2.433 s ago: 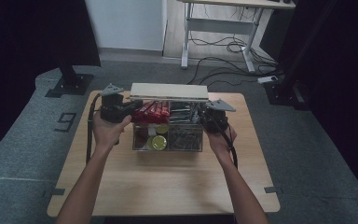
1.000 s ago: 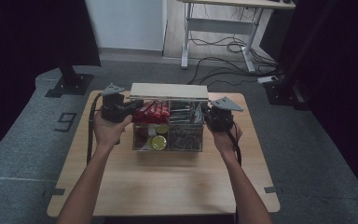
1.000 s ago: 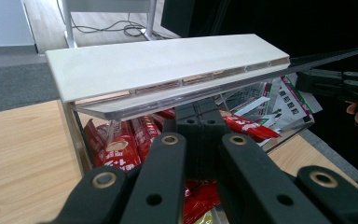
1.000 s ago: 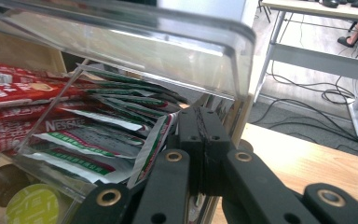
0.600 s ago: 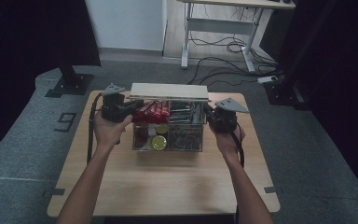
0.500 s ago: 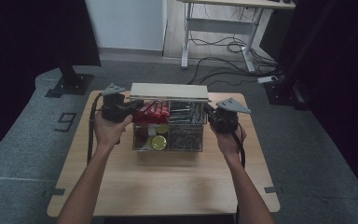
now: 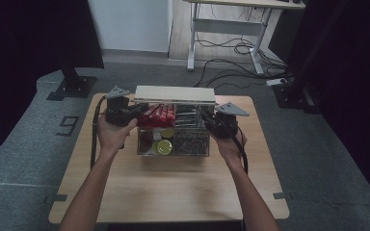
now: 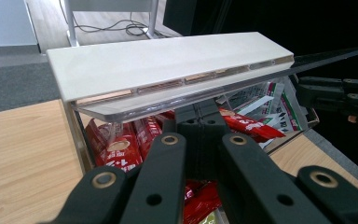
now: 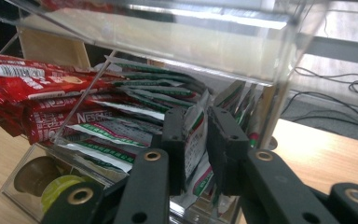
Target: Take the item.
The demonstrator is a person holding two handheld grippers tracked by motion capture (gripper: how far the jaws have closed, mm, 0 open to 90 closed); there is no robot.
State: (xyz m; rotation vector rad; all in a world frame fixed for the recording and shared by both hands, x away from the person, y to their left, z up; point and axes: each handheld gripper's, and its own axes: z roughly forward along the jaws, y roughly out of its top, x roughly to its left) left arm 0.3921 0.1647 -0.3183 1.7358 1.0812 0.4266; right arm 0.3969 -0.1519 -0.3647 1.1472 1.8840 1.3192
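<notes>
A clear acrylic box stands mid-table with its white-topped lid raised at the back. Red snack packets fill its left rear part, green-and-white sachets the right rear. My left gripper is shut, its tips right under the lid's clear plate, above the red packets. Reaching into the box's right side, my right gripper has its jaws shut on one upright green-and-white sachet.
Yellow-green and brown round capsules lie in the box's front compartment. The wooden table has free room in front of the box. A desk frame and cables stand on the floor beyond.
The right gripper drifted slightly right, then came back left into the box. The left gripper and lid have stayed where they were.
</notes>
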